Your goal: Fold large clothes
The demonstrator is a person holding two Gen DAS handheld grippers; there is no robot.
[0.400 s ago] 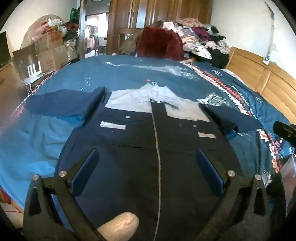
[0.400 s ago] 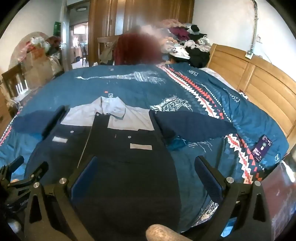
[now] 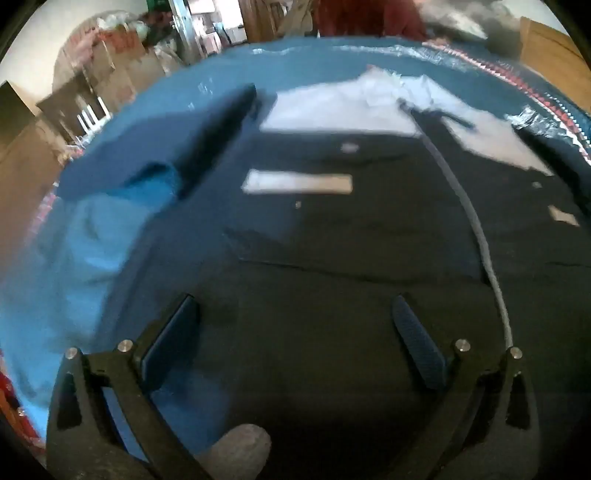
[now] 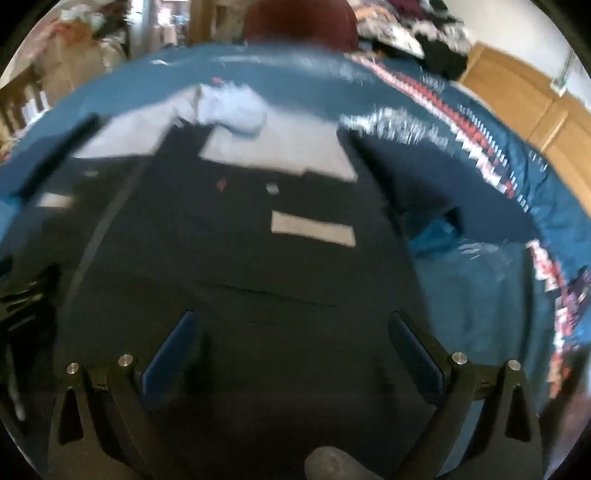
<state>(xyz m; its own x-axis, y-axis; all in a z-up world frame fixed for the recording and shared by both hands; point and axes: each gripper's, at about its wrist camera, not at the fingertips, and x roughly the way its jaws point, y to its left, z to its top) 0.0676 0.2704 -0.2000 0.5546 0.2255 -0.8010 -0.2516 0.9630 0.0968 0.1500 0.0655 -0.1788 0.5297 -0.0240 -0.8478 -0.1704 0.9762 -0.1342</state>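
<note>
Left wrist view shows the left tool (image 3: pixel 295 336) with its two blue pads spread wide apart and nothing between them. It hangs over the lower part of a big dark jacket (image 3: pixel 351 251). A gloved finger (image 3: pixel 236 454) pokes up at the bottom edge, between the tool's black arms. The jacket lies flat on a bed, face up, with its front closed. A pale zip line (image 3: pixel 476 229) runs up the middle toward a light grey top part (image 3: pixel 332 110) near the collar. A white strip (image 3: pixel 295 183) sits on the chest. One dark sleeve (image 3: pixel 218 136) sticks out to the side. Under the jacket is a blue bed cover (image 3: pixel 74 258). Boxes (image 3: pixel 122 70) stand far off by the wall. The picture is blurry.

Right wrist view shows the right tool (image 4: pixel 291 339), also spread wide and empty, hanging over the same jacket (image 4: pixel 258 277) low down. Another white strip (image 4: pixel 313 228) is on this side of the chest. A sleeve (image 4: pixel 417 177) reaches out toward the cover's red and white zigzag pattern (image 4: pixel 480 147). A wooden headboard (image 4: pixel 524 96) stands past the cover. A pile of clothes (image 4: pixel 413 33) sits at the far end of the bed. At the left edge you can see a bit of the other tool (image 4: pixel 22 295).
</note>
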